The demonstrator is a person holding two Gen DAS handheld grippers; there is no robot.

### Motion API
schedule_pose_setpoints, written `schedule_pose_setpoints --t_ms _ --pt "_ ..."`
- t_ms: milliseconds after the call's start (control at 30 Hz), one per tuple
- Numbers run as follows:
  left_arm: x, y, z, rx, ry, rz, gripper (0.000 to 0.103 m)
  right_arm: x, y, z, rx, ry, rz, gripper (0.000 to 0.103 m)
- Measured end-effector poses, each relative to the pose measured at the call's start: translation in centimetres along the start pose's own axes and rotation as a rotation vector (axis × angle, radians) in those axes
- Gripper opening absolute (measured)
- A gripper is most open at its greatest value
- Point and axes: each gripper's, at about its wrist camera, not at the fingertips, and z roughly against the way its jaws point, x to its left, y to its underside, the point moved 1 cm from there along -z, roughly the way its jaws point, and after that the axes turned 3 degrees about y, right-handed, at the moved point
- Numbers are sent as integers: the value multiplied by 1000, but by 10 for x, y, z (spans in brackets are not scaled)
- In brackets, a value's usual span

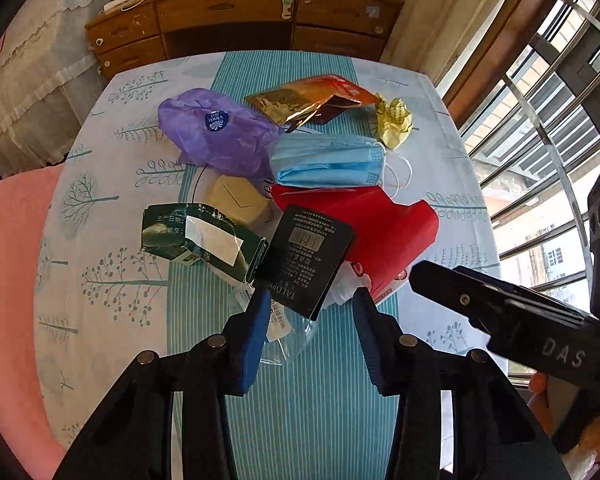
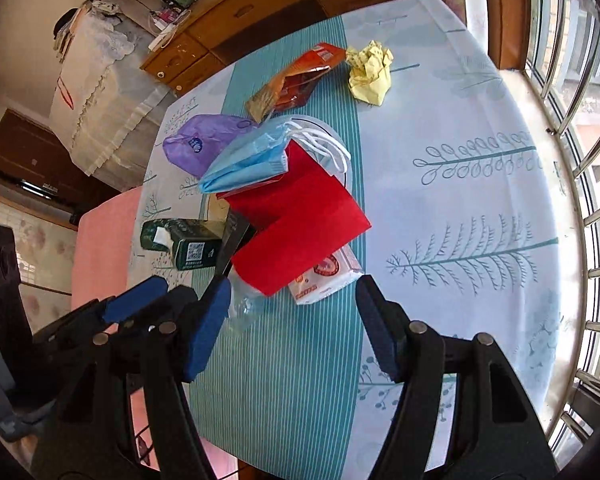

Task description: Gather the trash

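We hold the left gripper [image 1: 310,304] part-open over the black card [image 1: 306,260], pads not pressing | right gripper [image 2: 294,304] wide, empty, by the tissue pack [image 2: 326,276] | trash heaped mid-table [image 2: 460,200]: red paper [image 2: 300,220], blue mask [image 1: 328,160], purple bag [image 1: 216,132].

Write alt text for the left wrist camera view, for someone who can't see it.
The left claw hovers open over a heap of trash on a round table: its blue fingers flank a black card beside a red paper, a blue face mask, a purple bag and a green carton.
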Motion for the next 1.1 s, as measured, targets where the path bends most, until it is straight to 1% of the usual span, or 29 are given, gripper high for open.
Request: schedule_pose_setpoints --t_ms 100,267,300,333,367,433,467,500,533,567,733,867,933,1100 --pt "0 -3 -15 21 -18 15 44 -9 -12 -21 41 -37 -73 63" --pt "1 -9 -29 43 -29 39 44 -14 -27 -46 87 -16 -113 63" --pt "1 -10 -30 47 -30 42 44 -14 -30 -49 89 -3 -110 61" --pt "1 -11 -33 53 -30 43 44 -14 -31 -52 89 5 -104 58" --pt "0 -11 -35 58 -30 43 44 -13 -32 -54 93 13 -94 49" --pt "-1 -12 -37 68 -27 43 44 -11 -35 -59 92 20 -74 40" --pt "-1 -12 -39 73 -27 44 44 -11 -36 -60 90 26 -62 33" --pt "-2 -11 -39 76 -27 46 44 -10 -37 -60 87 26 -50 28" --pt "-2 -12 -42 83 -22 50 44 -8 -38 -60 83 26 -35 26" --pt "-2 -13 -44 89 -16 56 44 -7 -39 -59 77 29 -17 21" --pt "-2 -10 -54 123 38 90 44 -2 -40 -56 80 13 17 17" --pt "-10 -1 -59 152 66 69 44 -2 -38 -54 83 9 19 17" --pt "-11 4 -61 163 78 75 44 -4 -36 -51 82 10 23 17" --pt "-12 20 -58 157 121 119 44 -13 -28 -44 83 4 26 16"
